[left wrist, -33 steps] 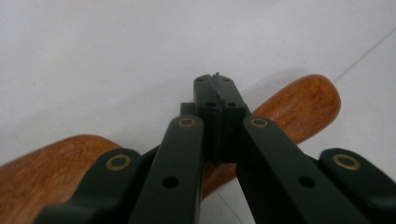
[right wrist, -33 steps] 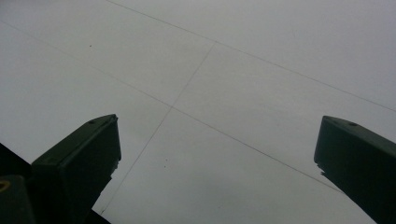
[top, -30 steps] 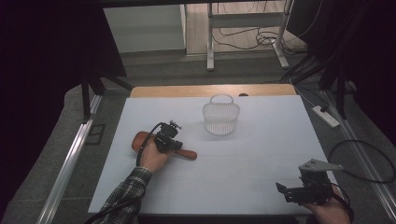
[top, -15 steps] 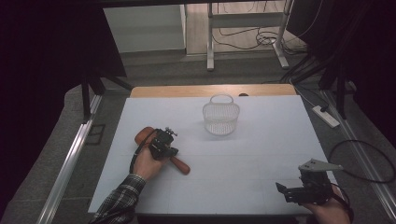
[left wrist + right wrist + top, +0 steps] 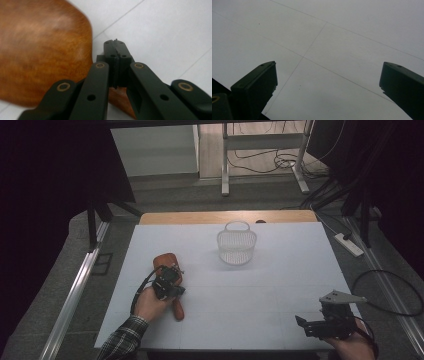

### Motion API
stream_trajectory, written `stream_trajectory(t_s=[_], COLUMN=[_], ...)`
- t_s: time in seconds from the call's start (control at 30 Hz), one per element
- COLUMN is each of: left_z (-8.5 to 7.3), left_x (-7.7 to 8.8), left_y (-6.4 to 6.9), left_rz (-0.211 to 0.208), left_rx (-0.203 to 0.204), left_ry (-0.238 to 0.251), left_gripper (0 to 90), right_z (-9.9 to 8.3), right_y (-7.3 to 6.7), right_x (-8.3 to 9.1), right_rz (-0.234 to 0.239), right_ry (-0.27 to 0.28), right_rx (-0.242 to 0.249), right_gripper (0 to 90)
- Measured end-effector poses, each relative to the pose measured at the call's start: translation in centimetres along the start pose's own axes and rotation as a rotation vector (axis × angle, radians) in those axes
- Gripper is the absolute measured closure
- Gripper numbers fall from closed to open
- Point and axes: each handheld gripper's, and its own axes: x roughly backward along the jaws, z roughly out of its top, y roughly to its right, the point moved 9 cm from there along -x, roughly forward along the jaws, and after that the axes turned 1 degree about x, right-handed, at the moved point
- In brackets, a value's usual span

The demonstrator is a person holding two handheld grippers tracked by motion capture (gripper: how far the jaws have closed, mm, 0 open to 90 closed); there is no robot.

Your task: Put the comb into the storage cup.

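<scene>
Right hand-held gripper [image 5: 306, 325] sits at the near right edge of the white tabletop [image 5: 280, 285], jaws wide apart, nothing between them. Left hand-held gripper [image 5: 172, 282] is on the near left, jaws clamped tight on the handle of the wooden spatula [image 5: 166, 263]; we see its broad blade lying flat on the tabletop just past them. Farther back, mid-tabletop, stands a white wire basket [image 5: 236, 245], well apart from both.
</scene>
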Motion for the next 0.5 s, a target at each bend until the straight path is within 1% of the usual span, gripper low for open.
stream_trajectory(t_s=[0.07,0.23,0.4,0.5], left_z=[-0.4,-1.6,-2.6,-3.0], left_x=[0.3,1.0,1.4,1.8], left_y=[-0.1,-0.6,-1.1,-1.6], left_rz=[0.002,-0.011,-0.006,-0.001], left_rx=[0.007,0.026,0.044,0.056], left_ry=[0.002,0.01,0.01,0.018], left_gripper=[89.1,89.0,89.0,89.0], right_z=[0.0,0.0,0.0,0.0], right_y=[0.0,0.0,0.0,0.0], right_x=[0.0,0.0,-0.1,-0.1], right_rz=[0.001,0.001,0.0,-0.001], right_ry=[-0.001,-0.005,-0.006,-0.008], right_rx=[0.001,0.0,-0.001,-0.001], right_gripper=[1.8,1.9,1.9,2.0])
